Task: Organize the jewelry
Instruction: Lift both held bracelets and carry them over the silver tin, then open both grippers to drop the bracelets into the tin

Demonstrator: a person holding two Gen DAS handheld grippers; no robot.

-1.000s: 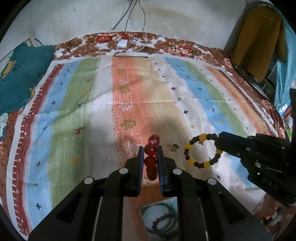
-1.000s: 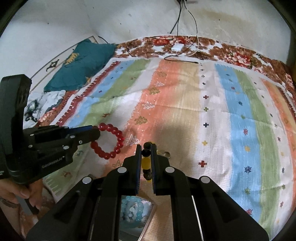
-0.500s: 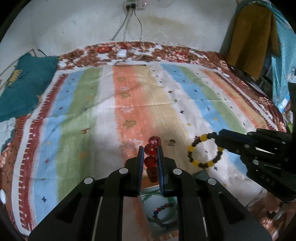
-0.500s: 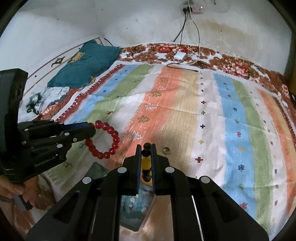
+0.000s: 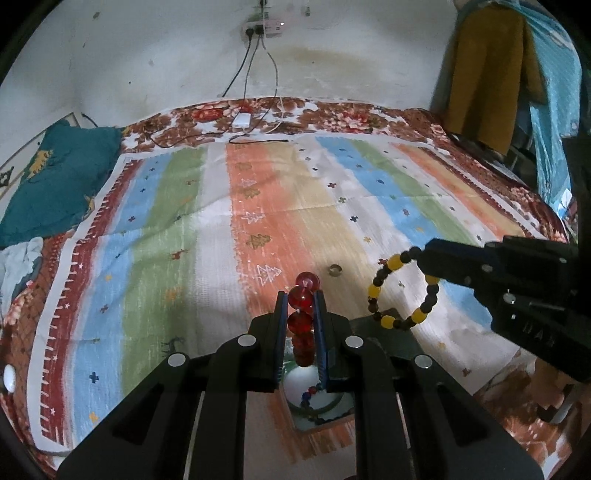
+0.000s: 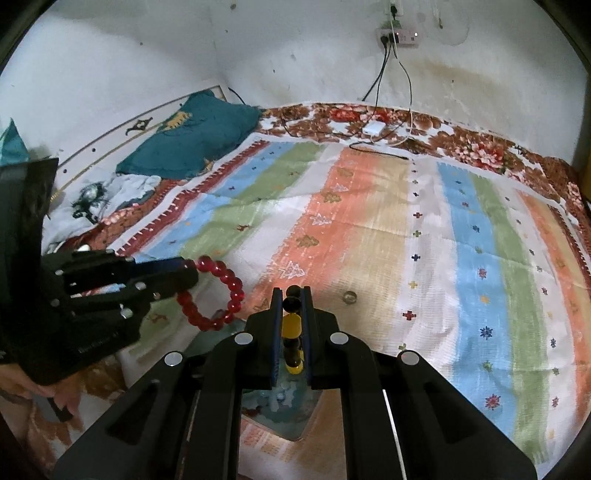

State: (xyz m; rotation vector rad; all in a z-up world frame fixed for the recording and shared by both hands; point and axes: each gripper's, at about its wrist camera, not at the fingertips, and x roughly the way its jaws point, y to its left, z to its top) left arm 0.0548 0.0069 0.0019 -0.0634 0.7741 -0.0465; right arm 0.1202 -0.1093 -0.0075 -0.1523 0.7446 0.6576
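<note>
Between the left tongs (image 5: 300, 314), a red bracelet (image 5: 301, 317) sits clamped

Both grippers have lifted and pulled back over the last second, so more of the wall and its socket (image 5: 263, 26) shows. The box (image 5: 317, 413) under the left gripper (image 5: 300, 314) has come further into view, its lid edge now beneath the yellow-black bracelet (image 5: 402, 291). The red bracelet (image 6: 218, 295) now hangs over the box corner in the right view.
</note>
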